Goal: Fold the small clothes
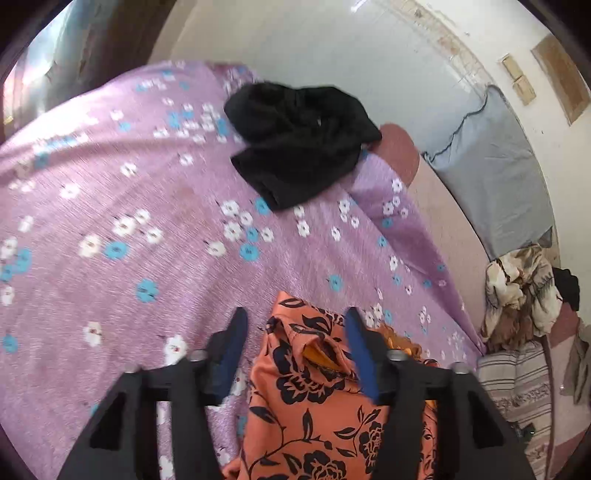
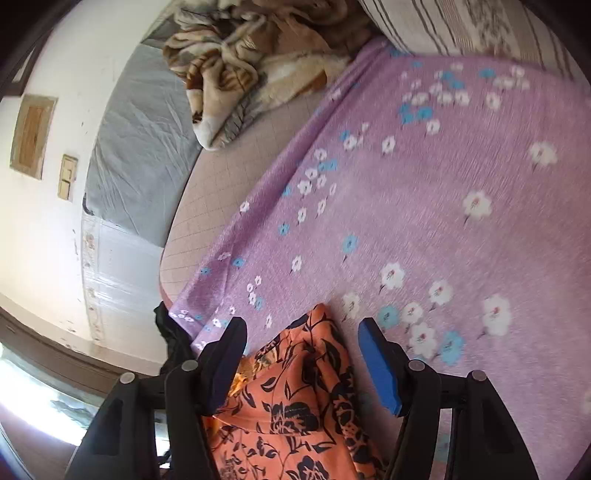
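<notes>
An orange garment with a black flower print (image 1: 314, 398) lies on the purple flowered bedsheet (image 1: 129, 206), its upper edge between the fingers of my left gripper (image 1: 295, 325). The left jaws stand wide apart, not closed on the cloth. The same orange garment (image 2: 295, 398) shows in the right wrist view, between the open fingers of my right gripper (image 2: 303, 332). A crumpled black garment (image 1: 299, 140) lies farther off on the sheet, well beyond the left gripper.
A brown and cream blanket (image 2: 240, 66) is heaped at the bed's edge, also in the left wrist view (image 1: 517, 295). A striped pillow (image 2: 461, 26) lies past the sheet. A grey mattress (image 1: 491, 173) leans on the white wall. The bare mattress edge (image 2: 221, 184) borders the sheet.
</notes>
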The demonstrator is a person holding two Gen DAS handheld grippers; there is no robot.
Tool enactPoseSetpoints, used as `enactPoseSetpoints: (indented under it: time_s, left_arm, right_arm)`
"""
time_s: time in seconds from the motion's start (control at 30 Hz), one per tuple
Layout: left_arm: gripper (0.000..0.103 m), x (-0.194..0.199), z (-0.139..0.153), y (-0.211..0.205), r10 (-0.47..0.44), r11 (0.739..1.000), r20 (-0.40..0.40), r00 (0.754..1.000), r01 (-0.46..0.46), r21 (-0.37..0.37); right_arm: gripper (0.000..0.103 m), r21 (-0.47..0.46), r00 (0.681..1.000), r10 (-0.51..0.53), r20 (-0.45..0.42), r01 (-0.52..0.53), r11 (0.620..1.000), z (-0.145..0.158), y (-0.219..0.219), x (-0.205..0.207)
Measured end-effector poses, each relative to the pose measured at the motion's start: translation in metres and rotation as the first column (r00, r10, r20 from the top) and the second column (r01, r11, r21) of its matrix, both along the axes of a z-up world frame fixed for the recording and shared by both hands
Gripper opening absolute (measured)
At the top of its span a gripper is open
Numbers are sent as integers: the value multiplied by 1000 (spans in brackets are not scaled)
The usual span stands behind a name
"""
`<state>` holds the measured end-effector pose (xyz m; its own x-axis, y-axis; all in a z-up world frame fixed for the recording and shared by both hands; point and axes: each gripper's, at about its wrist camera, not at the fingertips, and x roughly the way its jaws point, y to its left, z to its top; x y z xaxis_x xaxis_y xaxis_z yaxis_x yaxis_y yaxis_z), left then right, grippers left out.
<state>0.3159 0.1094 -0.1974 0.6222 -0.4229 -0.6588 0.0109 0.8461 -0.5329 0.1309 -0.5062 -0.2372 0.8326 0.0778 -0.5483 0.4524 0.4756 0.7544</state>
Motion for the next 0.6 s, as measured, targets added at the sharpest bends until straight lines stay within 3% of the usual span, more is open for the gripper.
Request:
enactPoseSetpoints:
  time_s: [0.1,0.17,0.3,0.37,0.4,0.47,0.53,0.6]
  left_arm:
    - [74,-33,9,-11,-44,996,27,999,42,73]
    - [74,-51,-5,-29,-90,985,-18,996,92,145]
    - [74,-61,-55,-61,-146,933,-120,982,177,315]
    - [74,-56,-71,-67,-133,895,-146,980,182,408]
    - [74,-50,-78,-65,-119,896,-153,981,173,409]
    - [74,-34,-87,-52,-91,928,-194,977,154,338]
    - [74,-19,-93,-38,-54,957,-223,973,115,268]
    - [74,-9,-93,-29,-12,958,-209,978,71,277]
  right_arm:
    - [57,-171,975,197,-106,-213,962,30,48,10]
    - [38,-244,926,317,-206,-362,900,31,94,19]
    - [36,-276,797,442,-412,-572,773,-6,171,40]
    - [36,-304,760,434,-484,-610,732,-25,195,53]
    - [36,-307,758,419,-500,-607,733,-31,199,65]
    - [35,-329,770,365,-524,-578,747,-37,194,97]
    - [35,-359,793,303,-528,-532,767,-36,181,132]
    - [35,-433,837,229,-498,-468,770,-25,168,160]
